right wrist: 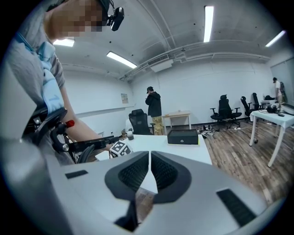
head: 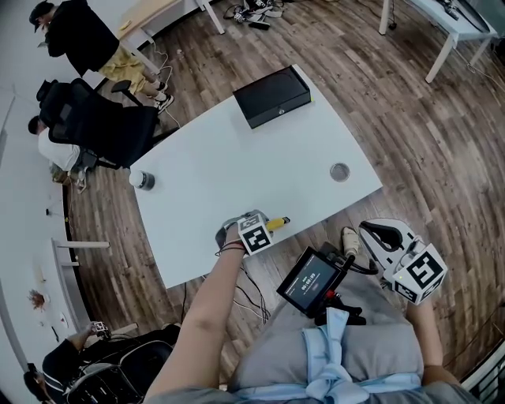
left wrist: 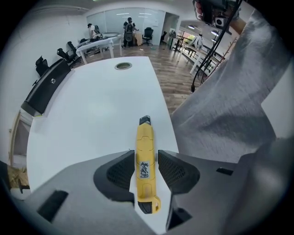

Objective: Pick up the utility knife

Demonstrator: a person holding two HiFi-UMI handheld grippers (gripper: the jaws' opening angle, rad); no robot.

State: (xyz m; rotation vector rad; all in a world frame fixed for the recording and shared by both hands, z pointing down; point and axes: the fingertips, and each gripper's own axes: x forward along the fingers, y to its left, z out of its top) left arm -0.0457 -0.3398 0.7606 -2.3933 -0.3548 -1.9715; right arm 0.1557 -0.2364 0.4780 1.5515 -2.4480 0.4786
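**Surface.** White counter (head: 237, 158), rectangular, set at an angle on a wood-plank floor (head: 410, 118).
- A black box (head: 272, 96) sits at the far end.
- A round grommet (head: 340, 171) lies near the right edge.
- A small dark-capped jar (head: 143, 180) stands at the left edge.

**Room.** Open office with white walls and ceiling strip lights.
- A black office chair (head: 95, 118) is just off the counter's far-left side, with a person in dark clothes standing beyond it.
- A second white table (head: 450, 24) stands well apart at the far right.
- The right gripper view shows more chairs along the back wall.

**Edges and free room.** The middle of the counter is bare between the box, grommet and jar. Bare floor runs along the counter's right side.

**Task item.** Utility knife (left wrist: 145, 172), with a yellow body, a black tip and a black rear cap with a loop.
- It carries a small white label with dark marks on its top face.
- It lies lengthwise near the counter's near edge, tip pointing away from the gripper.
- I cannot tell whether it rests on the counter or is lifted.

**Left gripper** (left wrist: 147, 160). Jaws closed against both sides of the knife's handle, at about mid-length.

**Right gripper** (right wrist: 150, 170). Jaws together with nothing between them. It is held off the counter, past the near-right corner and over the person's lap, beside a small screen (head: 309, 280).
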